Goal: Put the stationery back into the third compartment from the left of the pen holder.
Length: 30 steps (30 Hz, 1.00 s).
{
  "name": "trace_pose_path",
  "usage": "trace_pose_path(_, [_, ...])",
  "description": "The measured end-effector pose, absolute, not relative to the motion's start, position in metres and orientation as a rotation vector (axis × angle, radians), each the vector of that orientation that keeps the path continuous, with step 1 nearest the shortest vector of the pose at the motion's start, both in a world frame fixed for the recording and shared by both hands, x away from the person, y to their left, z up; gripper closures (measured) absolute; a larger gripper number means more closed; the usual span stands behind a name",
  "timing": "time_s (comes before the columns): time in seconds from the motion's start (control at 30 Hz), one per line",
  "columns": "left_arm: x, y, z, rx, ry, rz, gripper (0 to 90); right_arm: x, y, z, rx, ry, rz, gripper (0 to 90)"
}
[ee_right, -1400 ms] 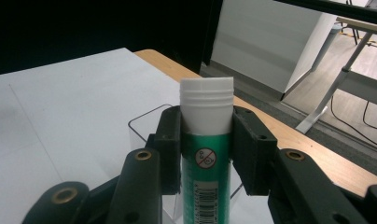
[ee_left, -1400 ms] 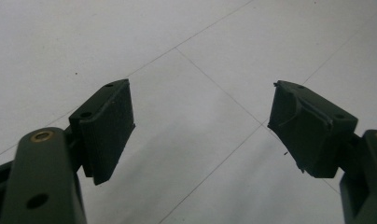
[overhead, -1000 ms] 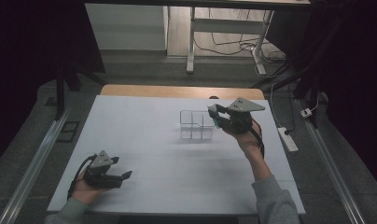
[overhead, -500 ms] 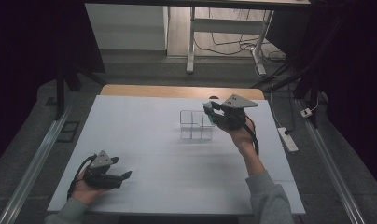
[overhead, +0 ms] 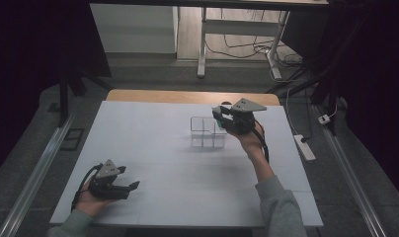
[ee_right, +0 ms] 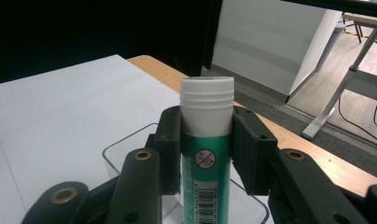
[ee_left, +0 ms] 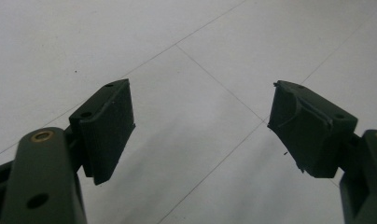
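A green tube with a white ribbed cap (ee_right: 206, 140) stands upright between the jaws of my right gripper (ee_right: 206, 140), which is shut on it. In the high view that gripper (overhead: 220, 117) hovers over the right side of a clear plastic divided box (overhead: 203, 133) at mid-table; a clear rim (ee_right: 130, 144) of the box lies just below the tube. My left gripper (overhead: 131, 187) rests at the table's front left, held in a hand. Its jaws stand wide apart over bare white tabletop (ee_left: 196, 126), with nothing between them.
The white table (overhead: 153, 128) has a wooden strip (overhead: 187, 96) along its far edge. Beyond it stand a desk frame (overhead: 202, 44) and cables on the floor. A power strip (overhead: 304, 147) lies off the table's right side.
My right gripper has shifted slightly left and toward the clear box with the tube in it. The left gripper has stayed put.
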<state>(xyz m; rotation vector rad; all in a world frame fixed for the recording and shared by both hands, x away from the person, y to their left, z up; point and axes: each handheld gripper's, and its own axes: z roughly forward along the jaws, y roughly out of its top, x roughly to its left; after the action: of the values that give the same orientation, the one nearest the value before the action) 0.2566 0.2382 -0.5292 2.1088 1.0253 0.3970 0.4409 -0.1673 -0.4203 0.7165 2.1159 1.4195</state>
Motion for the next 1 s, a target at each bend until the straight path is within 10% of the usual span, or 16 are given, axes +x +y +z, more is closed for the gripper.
trace_pose_path(1.0, [0.2563, 0.2395, -0.5294, 2.108, 1.026, 0.392, 21.5, 0.4454, -0.1702, -0.4274, 0.765, 2.22, 1.436, 51.7])
